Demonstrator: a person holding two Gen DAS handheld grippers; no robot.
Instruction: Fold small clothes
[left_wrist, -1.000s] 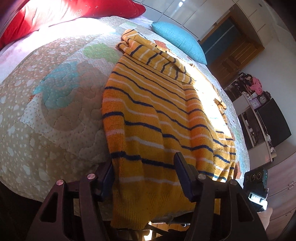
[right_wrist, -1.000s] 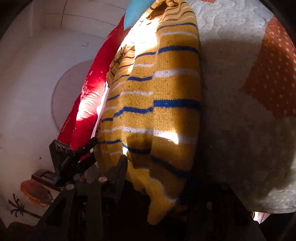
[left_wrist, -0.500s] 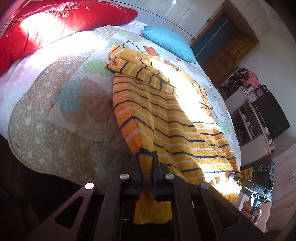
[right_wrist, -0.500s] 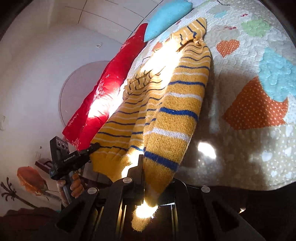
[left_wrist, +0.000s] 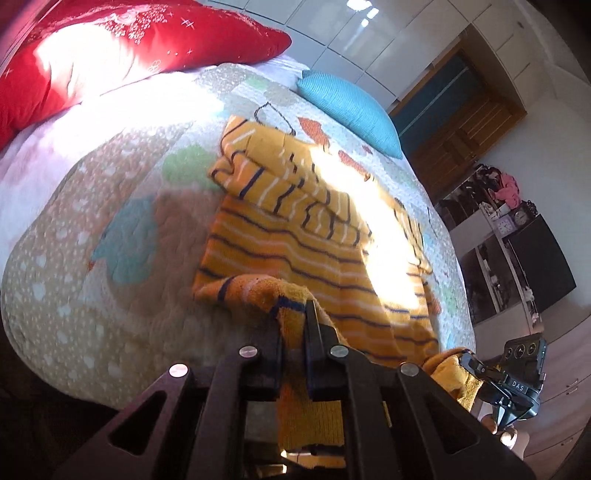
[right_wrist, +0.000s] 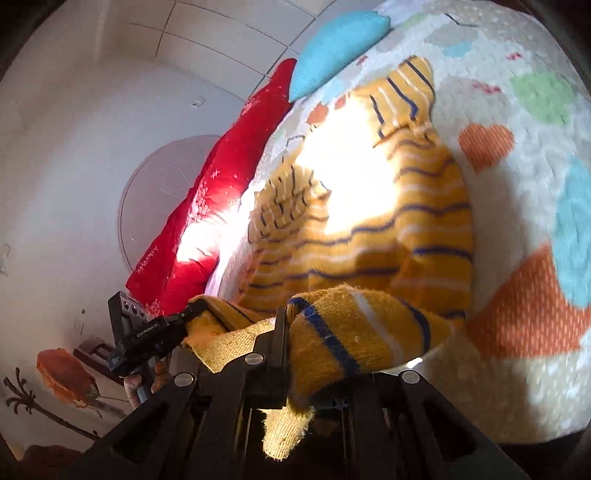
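Observation:
A yellow knit sweater (left_wrist: 295, 236) with navy and white stripes lies on the quilted bed (left_wrist: 74, 258), sleeves folded across its upper part. My left gripper (left_wrist: 293, 332) is shut on one corner of its bottom hem, lifted and curled over the body. My right gripper (right_wrist: 295, 339) is shut on the other hem corner, also raised; the sweater (right_wrist: 388, 229) spreads beyond it. Each gripper shows in the other's view, the right gripper (left_wrist: 476, 365) at lower right and the left gripper (right_wrist: 188, 314) at lower left.
A red pillow (left_wrist: 110, 55) and a turquoise pillow (left_wrist: 351, 110) lie at the head of the bed. Shelves and a dark screen (left_wrist: 535, 266) stand to the right beyond the bed. The quilt's near edge drops off below the grippers.
Both grippers closed on the hem corners, then lifted and carried the hem forward over the sweater's body. The hem no longer hangs off the bed edge.

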